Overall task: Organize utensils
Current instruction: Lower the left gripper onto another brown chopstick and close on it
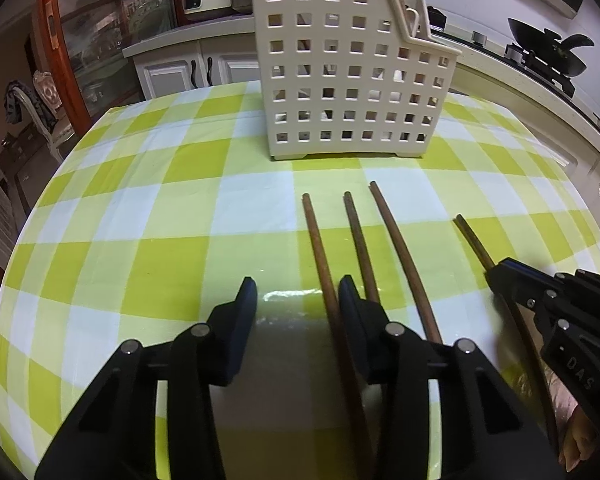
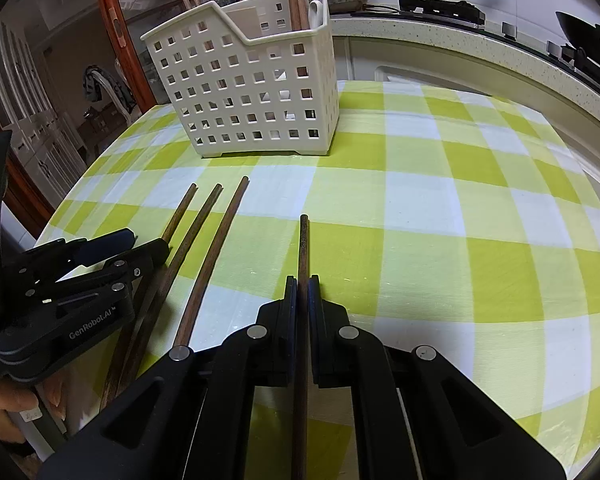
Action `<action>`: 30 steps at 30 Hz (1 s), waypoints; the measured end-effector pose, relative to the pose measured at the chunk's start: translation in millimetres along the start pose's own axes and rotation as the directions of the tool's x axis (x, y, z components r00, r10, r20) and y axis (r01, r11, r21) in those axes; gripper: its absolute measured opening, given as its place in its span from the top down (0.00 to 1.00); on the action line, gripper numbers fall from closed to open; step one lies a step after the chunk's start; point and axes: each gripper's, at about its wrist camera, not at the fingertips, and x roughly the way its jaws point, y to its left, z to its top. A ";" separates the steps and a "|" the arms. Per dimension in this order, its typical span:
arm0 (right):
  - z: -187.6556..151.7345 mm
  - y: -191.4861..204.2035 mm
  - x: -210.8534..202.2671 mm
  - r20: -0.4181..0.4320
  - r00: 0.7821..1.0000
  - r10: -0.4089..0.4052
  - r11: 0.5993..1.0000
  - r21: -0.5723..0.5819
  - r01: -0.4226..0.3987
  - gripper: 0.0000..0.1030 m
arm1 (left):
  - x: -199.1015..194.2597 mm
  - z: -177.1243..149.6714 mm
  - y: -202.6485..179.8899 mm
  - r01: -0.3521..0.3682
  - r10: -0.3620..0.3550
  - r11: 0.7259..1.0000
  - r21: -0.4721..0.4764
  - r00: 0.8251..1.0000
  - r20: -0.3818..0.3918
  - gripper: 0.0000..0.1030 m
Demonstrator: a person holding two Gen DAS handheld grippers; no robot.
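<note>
Four dark brown wooden chopsticks lie on the table point(image 1: 140, 208), which is covered by a green-and-white checked cloth; all point toward the basket point(image 1: 348, 76), a cream plastic utensil holder with square perforations standing at the far side of the table; further chopsticks stand upright inside it, and a white handle shows at its rim in the right wrist view.

Left gripper point(image 1: 298, 300): fingers spread wide apart; the leftmost chopstick point(image 1: 320, 248) runs between them, close against the inner face of the right finger; whether it touches cannot be told; the second chopstick point(image 1: 358, 232) passes just outside that finger; the third chopstick point(image 1: 400, 248) lies further right.

Right gripper point(image 2: 302, 286): fingers closed together on the fourth chopstick point(image 2: 303, 248), which projects forward from between the pads and lies well apart from the other three.

Legible markings: "GenRobot.AI" on the left gripper body in the right wrist view; "DAS" on the right gripper body in the left wrist view.
</note>
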 end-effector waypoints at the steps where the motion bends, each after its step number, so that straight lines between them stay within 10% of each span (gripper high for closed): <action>1: 0.0 0.8 0.1 0.000 1.000 -0.005 1.000 -0.004 0.005 0.94 | 0.0 0.0 -0.9 -0.001 0.001 1.000 0.001 1.000 0.001 0.60; 30: 7.6 8.2 4.6 -0.047 0.998 -0.033 0.993 -0.114 0.027 0.94 | 1.5 0.1 2.7 0.026 -0.026 1.000 -0.006 1.000 -0.007 0.52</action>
